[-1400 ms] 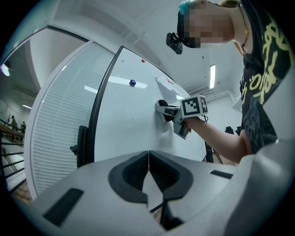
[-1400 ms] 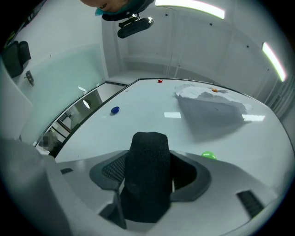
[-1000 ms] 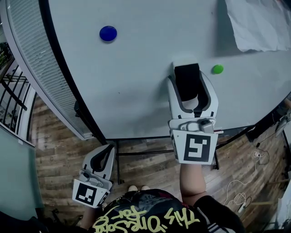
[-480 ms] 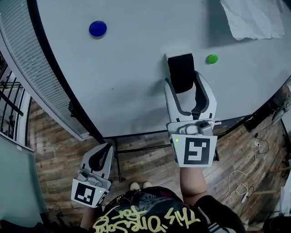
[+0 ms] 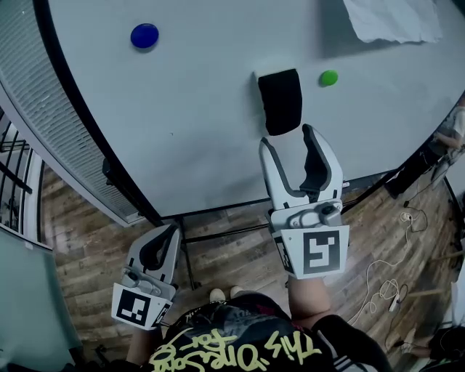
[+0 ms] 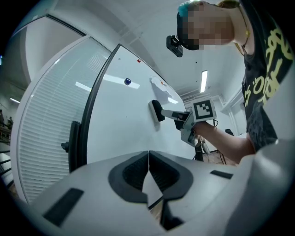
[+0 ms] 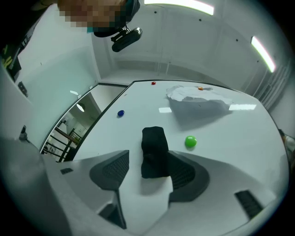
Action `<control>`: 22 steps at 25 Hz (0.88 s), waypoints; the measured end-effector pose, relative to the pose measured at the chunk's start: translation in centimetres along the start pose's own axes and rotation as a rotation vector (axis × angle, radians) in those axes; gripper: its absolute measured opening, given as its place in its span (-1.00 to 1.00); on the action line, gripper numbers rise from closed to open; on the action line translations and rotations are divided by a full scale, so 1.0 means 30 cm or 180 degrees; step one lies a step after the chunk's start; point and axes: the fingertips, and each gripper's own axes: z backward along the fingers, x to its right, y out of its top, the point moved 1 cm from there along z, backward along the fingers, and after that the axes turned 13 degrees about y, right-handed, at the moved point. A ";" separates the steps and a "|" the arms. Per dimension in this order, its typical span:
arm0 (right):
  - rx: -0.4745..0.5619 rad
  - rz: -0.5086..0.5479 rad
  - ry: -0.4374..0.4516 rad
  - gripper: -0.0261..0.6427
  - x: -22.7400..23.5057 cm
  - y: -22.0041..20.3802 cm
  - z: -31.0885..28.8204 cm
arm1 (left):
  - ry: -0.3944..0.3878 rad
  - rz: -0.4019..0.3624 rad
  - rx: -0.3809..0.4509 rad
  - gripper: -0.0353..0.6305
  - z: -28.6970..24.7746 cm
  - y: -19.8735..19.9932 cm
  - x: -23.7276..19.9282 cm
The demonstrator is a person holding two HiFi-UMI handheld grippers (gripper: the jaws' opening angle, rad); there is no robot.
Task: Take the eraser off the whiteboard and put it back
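The eraser [image 5: 280, 102] sat flat against the whiteboard [image 5: 203, 131], its long side running up and down, with nothing under it; I took it that a magnet in its back held it there, much as the green magnet [image 5: 328, 78] just beside it and the blue magnet [image 5: 144, 35] well off to the left clung to the same surface. A sheet of paper [image 5: 392, 18] hung higher up on the right.

The right claw [image 5: 288, 142] pointed straight at the eraser with its jaws spread wide and nothing gripped. In the head view the jaw tips lay just below the eraser's lower end, and the right gripper view showed the eraser in line with the gap, closer to the right-hand jaw, though neither pad pressed on it. The opening was wider than the eraser, which is what a pinch across its narrow sides, or a clean let-go, would need. Whether the eraser was waiting to be lifted or was already back in place could not be settled from this moment alone.

The left claw [image 5: 173, 229] hung low beside the person's body above the wooden floor [image 5: 94, 240], well apart from the board, jaws pressed together on nothing. That looked like a parked pose: one claw was enough for so small a thing, and the idle one was kept out of the way
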 end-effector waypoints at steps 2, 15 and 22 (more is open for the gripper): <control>-0.0036 -0.0029 -0.0012 -0.15 -0.007 -0.015 0.017 | -0.0045 -0.0075 0.0048 -0.87 0.001 0.006 0.000; -0.0189 -0.0310 0.0106 -0.45 -0.115 -0.098 0.098 | -0.0265 -0.0161 0.0091 -0.87 -0.009 0.018 0.028; -0.0216 -0.0460 0.0171 -0.69 -0.179 -0.128 0.128 | -0.0317 -0.0106 0.0072 -0.87 -0.017 0.018 0.050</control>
